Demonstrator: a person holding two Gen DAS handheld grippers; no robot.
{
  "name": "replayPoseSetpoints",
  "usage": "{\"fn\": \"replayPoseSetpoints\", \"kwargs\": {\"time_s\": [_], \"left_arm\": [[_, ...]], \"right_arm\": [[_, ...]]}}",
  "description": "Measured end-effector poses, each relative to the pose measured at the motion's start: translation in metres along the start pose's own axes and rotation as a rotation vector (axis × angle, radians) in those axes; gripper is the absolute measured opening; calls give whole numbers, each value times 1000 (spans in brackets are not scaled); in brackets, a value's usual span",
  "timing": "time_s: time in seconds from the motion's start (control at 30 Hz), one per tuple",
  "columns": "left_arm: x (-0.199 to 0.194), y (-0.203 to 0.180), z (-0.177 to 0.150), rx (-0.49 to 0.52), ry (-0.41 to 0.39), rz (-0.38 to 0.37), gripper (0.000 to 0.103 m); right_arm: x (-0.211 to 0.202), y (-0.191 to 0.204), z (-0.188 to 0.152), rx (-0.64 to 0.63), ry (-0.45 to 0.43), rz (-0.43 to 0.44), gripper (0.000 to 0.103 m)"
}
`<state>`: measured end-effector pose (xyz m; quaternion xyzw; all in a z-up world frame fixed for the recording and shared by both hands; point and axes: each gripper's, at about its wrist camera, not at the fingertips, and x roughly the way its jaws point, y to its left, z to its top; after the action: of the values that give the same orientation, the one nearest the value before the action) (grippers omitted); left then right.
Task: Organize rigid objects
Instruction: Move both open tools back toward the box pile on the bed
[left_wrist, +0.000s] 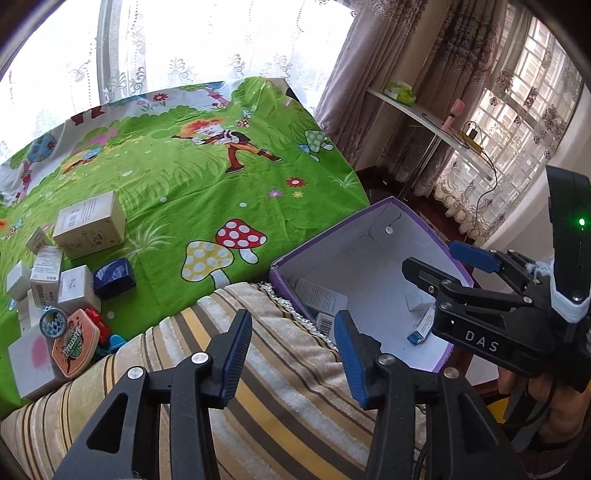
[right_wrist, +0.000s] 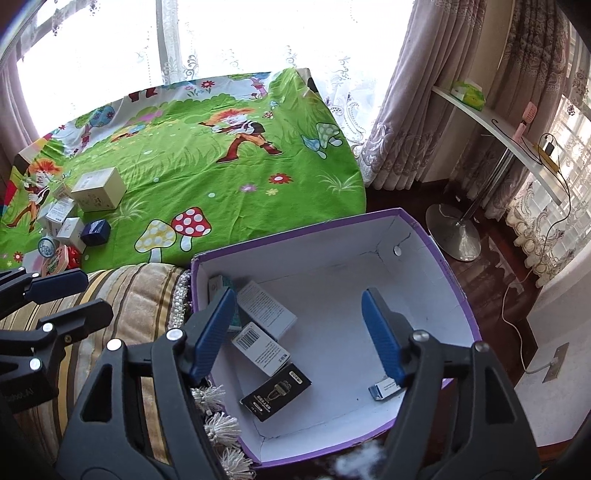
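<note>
A purple box with a white inside stands beside the bed and holds several small packs, among them a black one, a barcoded white one and a blue-white one. My right gripper hangs open over this box with nothing between its pads. It also shows in the left wrist view above the purple box. My left gripper is open and empty over the striped cushion. On the green sheet lie a beige box, a dark blue box and an orange case.
The green cartoon sheet covers the bed, with more small white boxes and a blue ring in the left pile. A white shelf on a metal stand, a cable and curtains are on the right.
</note>
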<state>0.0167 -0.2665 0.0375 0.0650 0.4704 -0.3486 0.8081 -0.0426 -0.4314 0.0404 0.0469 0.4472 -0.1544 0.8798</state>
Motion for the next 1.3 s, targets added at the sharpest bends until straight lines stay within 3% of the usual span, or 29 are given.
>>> {"fn": "replayPoseSetpoints", "kwargs": {"time_s": [0.4, 1.03, 1.3], "left_arm": [[-23, 67, -15, -176, -39, 29, 48], [-60, 188, -41, -468, -101, 108, 48], [-73, 220, -36, -493, -118, 143, 52]], "right_arm": [[-1, 53, 2, -79, 36, 113, 74], [11, 124, 17, -197, 76, 214, 75], [15, 150, 37, -212, 67, 257, 75]]}}
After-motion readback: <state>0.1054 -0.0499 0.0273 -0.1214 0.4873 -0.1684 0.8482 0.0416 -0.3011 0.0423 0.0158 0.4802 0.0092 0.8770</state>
